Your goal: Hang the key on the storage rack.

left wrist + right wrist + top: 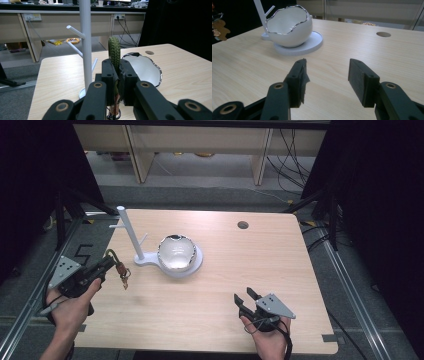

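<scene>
Left gripper is seen at the table's left edge, jaws clamped on a green braided loop of a keychain; a brown charm is hung below the jaws, clear of the table; the gripper is held just beside the white peg stand, not touching it; a white eggshell-shaped bowl is set on the stand's round base; right gripper is rested near the front edge, well apart, jaws spread with nothing between.
</scene>
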### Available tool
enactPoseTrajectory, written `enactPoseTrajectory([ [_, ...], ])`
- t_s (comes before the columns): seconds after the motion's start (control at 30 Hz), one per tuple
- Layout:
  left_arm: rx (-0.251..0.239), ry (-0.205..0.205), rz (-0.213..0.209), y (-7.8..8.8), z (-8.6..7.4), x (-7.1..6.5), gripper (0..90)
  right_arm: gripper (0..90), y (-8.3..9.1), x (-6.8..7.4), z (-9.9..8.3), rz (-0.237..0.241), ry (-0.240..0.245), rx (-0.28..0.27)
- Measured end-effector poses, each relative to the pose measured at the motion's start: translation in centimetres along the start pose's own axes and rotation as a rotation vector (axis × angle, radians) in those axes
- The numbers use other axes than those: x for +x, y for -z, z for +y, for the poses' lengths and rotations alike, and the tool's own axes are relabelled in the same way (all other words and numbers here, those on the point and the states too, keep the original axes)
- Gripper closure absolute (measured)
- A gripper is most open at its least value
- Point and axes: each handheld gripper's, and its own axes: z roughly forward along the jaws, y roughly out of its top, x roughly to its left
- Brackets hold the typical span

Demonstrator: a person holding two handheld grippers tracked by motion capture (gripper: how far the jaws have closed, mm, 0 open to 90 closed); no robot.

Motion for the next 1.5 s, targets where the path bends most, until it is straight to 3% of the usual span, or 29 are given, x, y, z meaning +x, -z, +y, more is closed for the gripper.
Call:
enactPoseTrajectory([
  [0.07, 0.004, -0.003, 0.019, 0.0, 0.0, 0.2, 83.3, 49.8, 0.2, -0.1, 0.0, -0.003, -0.001, 0.006],
  [0.1, 0.004, -0.003, 0.019, 0.0, 0.0, 0.2, 83.3, 49.8, 0.3, 0.0, -0.1, 0.007, -0.030, 0.018],
  [0.17, 0.004, -0.002, 0.034, -0.1, 0.0, 0.5, 83.3, 49.7, 0.3, -0.1, -0.2, 0.000, -0.040, 0.016],
  [0.27, 0.009, -0.006, 0.044, -0.1, 0.0, 0.7, 83.3, 49.6, 0.4, -0.4, -0.4, 0.001, -0.026, 0.015],
  [0.33, 0.009, -0.005, 0.053, -0.3, -0.1, 0.9, 83.4, 49.5, 0.4, -0.3, -0.6, -0.002, -0.055, 0.006],
  [0.53, 0.021, -0.005, 0.081, -0.7, 0.0, 1.4, 83.3, 49.4, 0.4, -0.7, -0.8, 0.005, -0.030, 0.002],
  [0.77, 0.023, -0.004, 0.103, -1.4, 0.3, 2.0, 83.3, 49.1, 0.4, -0.7, -1.1, -0.006, -0.034, 0.010],
  [1.13, 0.038, 0.000, 0.135, -2.8, 0.5, 2.6, 83.3, 48.4, 0.7, -0.6, -1.3, -0.017, -0.090, 0.030],
  [1.37, 0.042, -0.001, 0.145, -3.3, 0.8, 2.9, 83.3, 48.2, 0.6, -0.9, -1.4, -0.015, -0.056, 0.014],
  [1.5, 0.048, -0.004, 0.156, -3.7, 1.1, 3.1, 83.3, 48.1, 0.5, -0.9, -1.5, 0.006, -0.070, 0.012],
])
